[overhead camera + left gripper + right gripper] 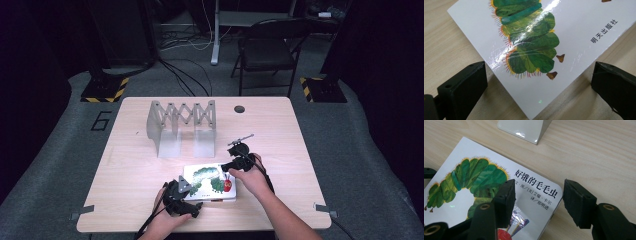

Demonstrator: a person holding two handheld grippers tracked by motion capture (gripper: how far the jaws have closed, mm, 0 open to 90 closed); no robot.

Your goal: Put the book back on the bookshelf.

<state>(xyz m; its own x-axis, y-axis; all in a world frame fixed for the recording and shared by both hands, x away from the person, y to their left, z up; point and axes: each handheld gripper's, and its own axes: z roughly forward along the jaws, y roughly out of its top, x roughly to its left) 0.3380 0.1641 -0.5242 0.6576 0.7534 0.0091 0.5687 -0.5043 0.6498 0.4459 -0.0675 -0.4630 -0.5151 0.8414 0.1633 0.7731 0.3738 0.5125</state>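
At the worktop's [150,165] six o'clock edge, my left jaws spread around the picture book's [210,182] corner; my right jaws straddle its opposite corner, not pinching.

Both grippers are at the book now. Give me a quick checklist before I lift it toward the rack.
1. Book flat on table: ok.
2. Left gripper straddles a book corner, jaws wide, not pressing: ok.
3. Right gripper: one jaw over the cover, one off the edge, no pinch yet: not ok.
4. Rack upright, slots free: ok.
5. Table between book and rack bare: ok.
6. Clearance under the book edge for a jaw: cannot tell.
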